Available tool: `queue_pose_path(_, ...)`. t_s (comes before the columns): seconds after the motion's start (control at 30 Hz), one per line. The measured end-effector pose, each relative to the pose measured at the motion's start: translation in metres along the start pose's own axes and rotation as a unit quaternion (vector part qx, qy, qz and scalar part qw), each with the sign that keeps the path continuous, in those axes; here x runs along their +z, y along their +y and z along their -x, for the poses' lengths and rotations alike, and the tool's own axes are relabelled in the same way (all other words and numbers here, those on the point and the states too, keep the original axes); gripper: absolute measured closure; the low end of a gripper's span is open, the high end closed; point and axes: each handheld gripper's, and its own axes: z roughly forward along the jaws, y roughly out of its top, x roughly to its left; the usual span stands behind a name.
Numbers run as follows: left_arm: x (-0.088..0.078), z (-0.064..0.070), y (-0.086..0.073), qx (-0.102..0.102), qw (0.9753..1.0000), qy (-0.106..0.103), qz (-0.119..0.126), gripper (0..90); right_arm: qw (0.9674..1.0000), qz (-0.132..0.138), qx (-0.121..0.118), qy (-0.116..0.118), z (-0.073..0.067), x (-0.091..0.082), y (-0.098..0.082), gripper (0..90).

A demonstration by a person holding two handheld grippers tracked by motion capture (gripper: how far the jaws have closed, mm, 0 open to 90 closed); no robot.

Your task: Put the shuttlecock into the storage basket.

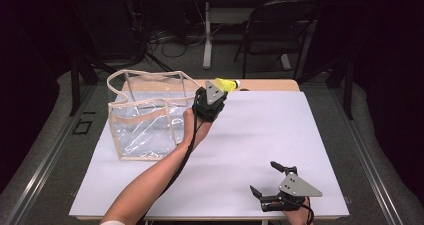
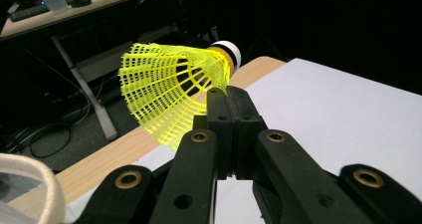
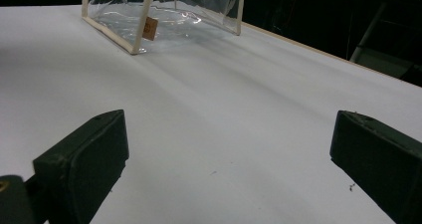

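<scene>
Yellow mesh-skirted shuttlecock (image 2: 171, 92), white-capped | left claw (image 2: 230, 102) clenched on skirt edge | right claw (image 3: 224, 169) released, jaws wide

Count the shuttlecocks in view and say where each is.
1: the yellow shuttlecock is pinched by its skirt in the left gripper, beside the clear bag.

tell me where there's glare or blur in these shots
High view: the clear plastic bag with beige trim throws white glare and the room behind is dark. Left gripper view: the yellow mesh shuttlecock is sharp. Right gripper view: the near jaws look soft.
</scene>
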Motion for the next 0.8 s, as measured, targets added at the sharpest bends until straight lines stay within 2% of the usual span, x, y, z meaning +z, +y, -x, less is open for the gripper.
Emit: queue_pose_path(0.8, -0.006, -0.008, 0.011, 0.008, 0.9999, 0.007, 0.012, 89.8, 1.0000, 0.000, -0.001, -0.001, 0.000, 0.001, 0.000, 1.5)
